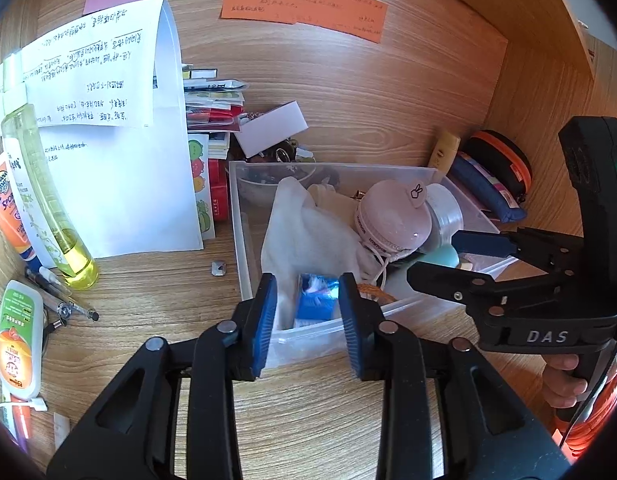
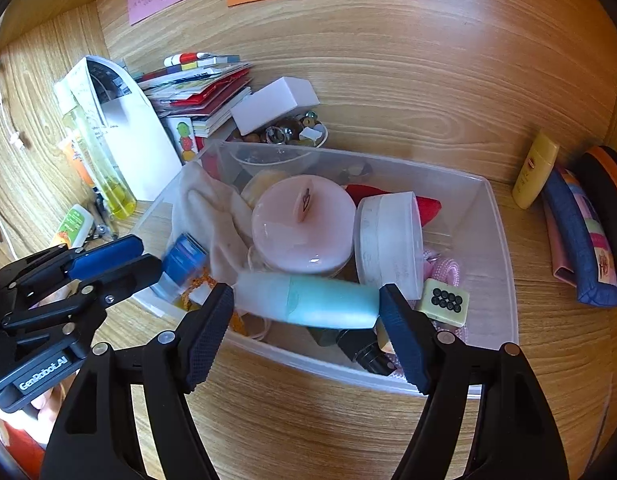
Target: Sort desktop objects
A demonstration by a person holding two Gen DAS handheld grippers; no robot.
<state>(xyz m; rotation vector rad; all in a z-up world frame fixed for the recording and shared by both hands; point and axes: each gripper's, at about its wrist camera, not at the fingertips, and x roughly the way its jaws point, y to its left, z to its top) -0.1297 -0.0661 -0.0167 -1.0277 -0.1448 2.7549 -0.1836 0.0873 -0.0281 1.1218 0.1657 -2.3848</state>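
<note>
Inside clear bin [image 2: 492, 216]: teal tube [image 2: 308, 304], pink case [image 2: 304, 228].

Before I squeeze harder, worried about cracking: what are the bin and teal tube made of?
Bin: seemingly thin clear plastic, glossy; contents show through its walls. Teal tube: probably soft plastic, matte with a frosted cap end; it lies between the right hand-held gripper's open fingers.

a home study nook: wooden desk [image 1: 308, 412], handwritten sticky notes [image 1: 304, 4] on its back panel, sunscreen tube [image 1: 6, 208], stacked booklets [image 2: 196, 92].

A wooden desk [image 2: 308, 432] carries a clear bin [image 2: 504, 280], paper sheets [image 1: 120, 192], and bottles [image 1: 48, 200].
</note>
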